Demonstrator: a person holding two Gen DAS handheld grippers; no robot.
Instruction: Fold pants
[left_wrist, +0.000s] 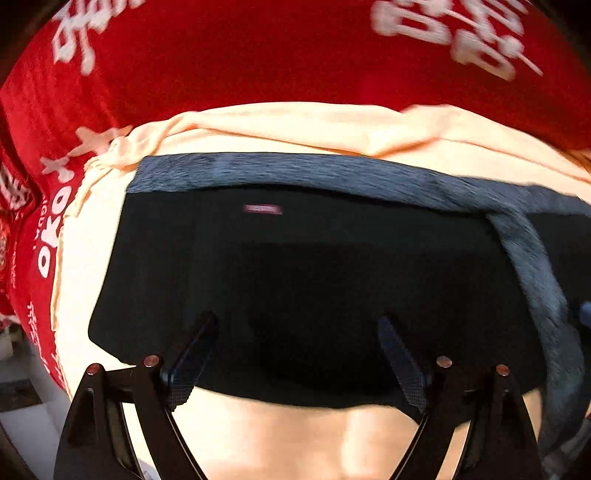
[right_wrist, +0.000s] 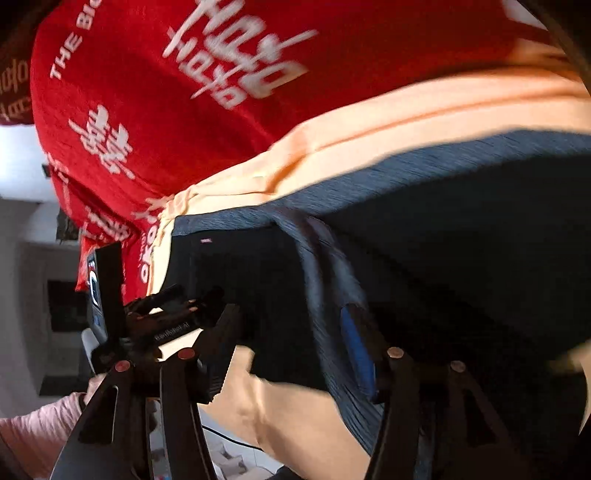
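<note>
Nearest, the left tool (left_wrist: 297, 325) points down over the pants (left_wrist: 295, 288), its fingers spread wide with nothing between them; the right tool (right_wrist: 299, 321) is also apart, its blue-padded finger (right_wrist: 356, 350) beside the grey waistband (right_wrist: 325, 280), and I see no cloth pinched. The pants lie folded into a flat black slab, matte and smooth, edged at the far side by a heathered grey band (left_wrist: 295, 170) with a small pink label (left_wrist: 263, 209) below it; they rest on a soft peach cloth (left_wrist: 295, 125), creased at its corner. Beyond lies a red sheet (left_wrist: 258, 55) printed with white lettering. A fold looks just released; next, I judge, comes regripping an end to fold the slab once more, or smoothing it.
</note>
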